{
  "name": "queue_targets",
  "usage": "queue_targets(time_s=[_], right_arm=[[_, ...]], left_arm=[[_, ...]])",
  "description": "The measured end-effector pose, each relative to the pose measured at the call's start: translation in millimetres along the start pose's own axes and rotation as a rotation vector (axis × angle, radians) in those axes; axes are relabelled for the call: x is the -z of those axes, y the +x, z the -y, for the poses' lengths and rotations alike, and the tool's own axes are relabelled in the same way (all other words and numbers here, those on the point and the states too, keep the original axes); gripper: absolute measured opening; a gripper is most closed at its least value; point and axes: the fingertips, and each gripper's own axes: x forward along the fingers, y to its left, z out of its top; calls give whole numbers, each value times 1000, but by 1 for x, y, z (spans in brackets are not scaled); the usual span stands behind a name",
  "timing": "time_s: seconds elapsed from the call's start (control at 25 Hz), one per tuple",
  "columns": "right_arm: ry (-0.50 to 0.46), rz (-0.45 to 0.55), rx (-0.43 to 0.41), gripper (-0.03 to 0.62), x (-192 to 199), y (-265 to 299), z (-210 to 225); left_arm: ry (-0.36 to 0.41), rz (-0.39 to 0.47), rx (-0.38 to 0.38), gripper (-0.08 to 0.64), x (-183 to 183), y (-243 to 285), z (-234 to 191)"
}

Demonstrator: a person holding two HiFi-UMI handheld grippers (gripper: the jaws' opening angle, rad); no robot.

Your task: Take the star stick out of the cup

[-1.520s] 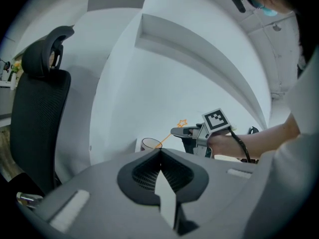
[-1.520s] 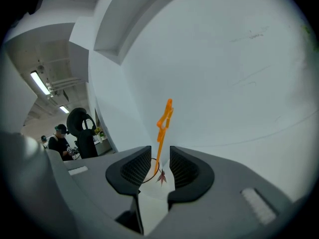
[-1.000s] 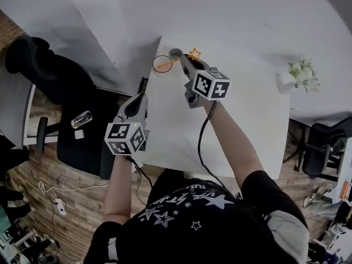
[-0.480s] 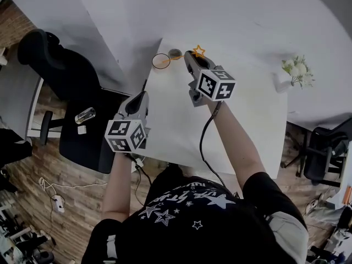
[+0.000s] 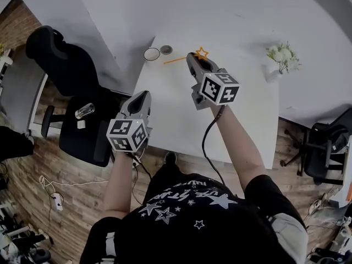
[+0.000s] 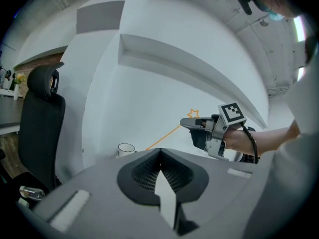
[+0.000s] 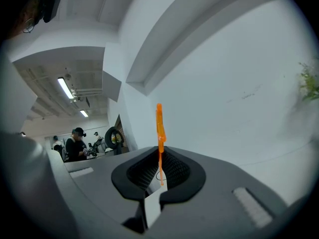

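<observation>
Tongs, right (image 7: 159, 156): closed tight on the orange star stick (image 7: 159, 128), pinching its thin shaft; held in the air above the white bench (image 5: 242, 120).
Tongs, left (image 6: 159, 156): pressed together with nothing between; raised over the bench's near left edge, well apart from the right pair.
Star stick: clear of the cup (image 5: 152, 54), with the star on one side of the gripping tip and the tail on the other, slanting toward the cup without touching it.
Cup: white, upright at the bench's far left corner, with a small grey round piece (image 5: 166, 49) just beside it.
Surroundings: vase of white flowers (image 5: 279, 59) at the bench's far right; black office chair (image 5: 66, 65) off the left side.
</observation>
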Motion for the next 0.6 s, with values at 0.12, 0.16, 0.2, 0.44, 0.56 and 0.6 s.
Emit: queue_targets(time_s=[0.12, 0.16, 0.2, 0.44, 0.56, 0.6], right_arm=[[2, 3, 5, 34, 1, -28, 4], [8, 3, 8, 34, 2, -37, 5], [13, 3, 11, 34, 3, -46, 6], [14, -11, 19, 34, 17, -90, 7], [5, -12, 15, 34, 20, -110, 5], [4, -13, 14, 34, 21, -117, 4]], left_arm=[[7, 0, 2, 3, 6, -11, 21], [9, -1, 2, 3, 9, -15, 28], [12, -3, 1, 3, 11, -19, 34], [23, -4, -9, 3, 24, -42, 62], [26, -2, -16, 3, 29, -52, 75], [27, -2, -17, 3, 31, -55, 79]])
